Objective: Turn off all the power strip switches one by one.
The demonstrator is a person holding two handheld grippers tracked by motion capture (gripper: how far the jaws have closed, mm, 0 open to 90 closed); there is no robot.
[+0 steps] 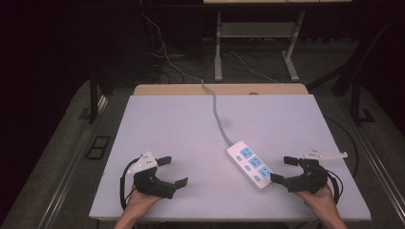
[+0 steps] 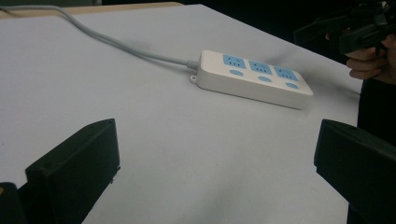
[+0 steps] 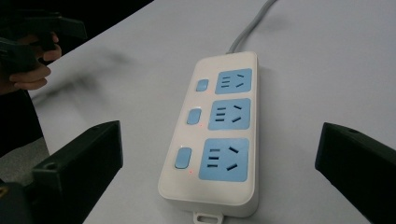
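Nothing is looking begun: both tongs, left [image 1: 171, 171] and right [image 1: 284, 170], are gaping empty beside the untouched power strip [image 1: 250, 164].

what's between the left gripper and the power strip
Nothing: bare white table lies between the left gripper and the power strip, as the high view and left gripper view show.

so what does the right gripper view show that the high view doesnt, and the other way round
Right gripper view alone: small red dots beside the blue switches on the power strip, and the slots of each socket clearly. High view alone: the whole table, the floor and desk legs beyond it, and the right gripper seen from outside, jaws wide apart near the strip's end. Both show the strip with its grey cable, and the left gripper, open.
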